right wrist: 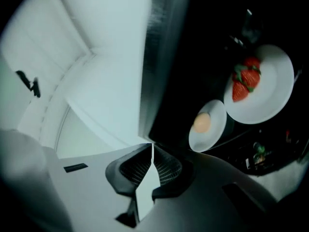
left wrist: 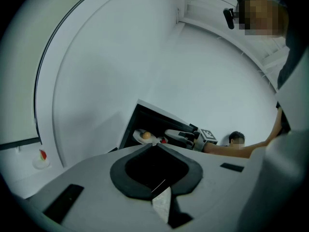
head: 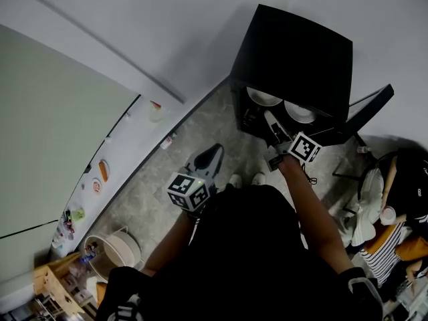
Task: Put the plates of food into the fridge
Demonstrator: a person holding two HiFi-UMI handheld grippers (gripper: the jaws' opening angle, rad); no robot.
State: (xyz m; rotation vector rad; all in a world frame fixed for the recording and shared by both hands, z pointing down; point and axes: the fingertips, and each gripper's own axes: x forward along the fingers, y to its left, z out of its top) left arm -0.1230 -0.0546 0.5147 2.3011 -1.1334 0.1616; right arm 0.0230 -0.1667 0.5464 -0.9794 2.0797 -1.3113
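Note:
A small black fridge (head: 294, 52) stands open on the floor, with two white plates (head: 263, 97) (head: 299, 111) side by side inside it. In the right gripper view the larger plate (right wrist: 270, 98) bears strawberries (right wrist: 245, 81), and the smaller plate (right wrist: 212, 134) bears a round orange piece of food. My right gripper (head: 271, 120) reaches level to the fridge's mouth. Its jaws are shut and empty (right wrist: 152, 146), to the lower left of both plates and apart from them. My left gripper (head: 214, 152) hangs back over the floor, shut on nothing (left wrist: 155, 145). From there the fridge (left wrist: 145, 122) and right gripper (left wrist: 178, 135) show ahead.
The fridge door (head: 371, 109) stands swung open at the right. A long white counter (head: 127, 159) with small dishes runs along the left. A round basket (head: 120, 246) sits at the lower left. A seated person (head: 394, 243) and clutter are at the right.

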